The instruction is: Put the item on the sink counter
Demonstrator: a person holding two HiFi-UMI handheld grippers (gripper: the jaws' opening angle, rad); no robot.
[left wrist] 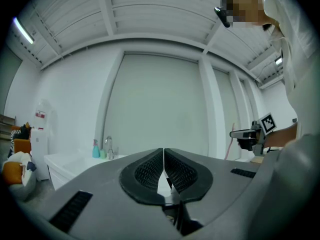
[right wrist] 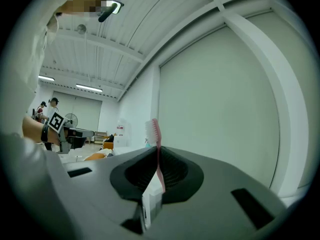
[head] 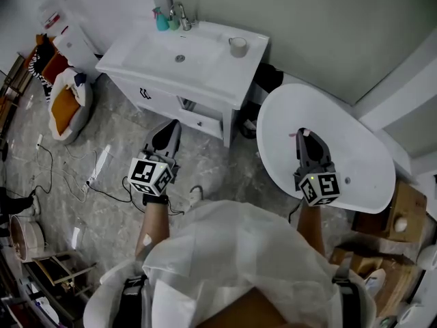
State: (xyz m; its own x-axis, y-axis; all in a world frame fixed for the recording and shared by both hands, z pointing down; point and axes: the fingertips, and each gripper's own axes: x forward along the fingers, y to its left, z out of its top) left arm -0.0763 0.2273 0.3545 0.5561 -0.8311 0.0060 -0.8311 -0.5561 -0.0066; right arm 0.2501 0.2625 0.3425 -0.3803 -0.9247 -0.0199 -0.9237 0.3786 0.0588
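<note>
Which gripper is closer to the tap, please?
Left. The left gripper is before the sink with the tap; the right gripper, holding a toothbrush, is over the round table.

Warehouse studio: freestanding sink vanity [head: 235,80], loose floor cables [head: 101,190], ribbed ceiling [left wrist: 150,9].

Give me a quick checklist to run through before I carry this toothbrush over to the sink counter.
1. Toothbrush held firmly: ok. The right gripper has its jaws shut on the handle, with the bristle head standing past the tips.
2. Left gripper free: ok. Its jaws are together with nothing between them.
3. Landing spot on the sink counter: ok. There is bare surface in front of the cup.
4. Right gripper above the counter: not ok. It hovers over the round white table, and the counter lies to its left.
5. How firmly the toothbrush is held: cannot tell.
</note>
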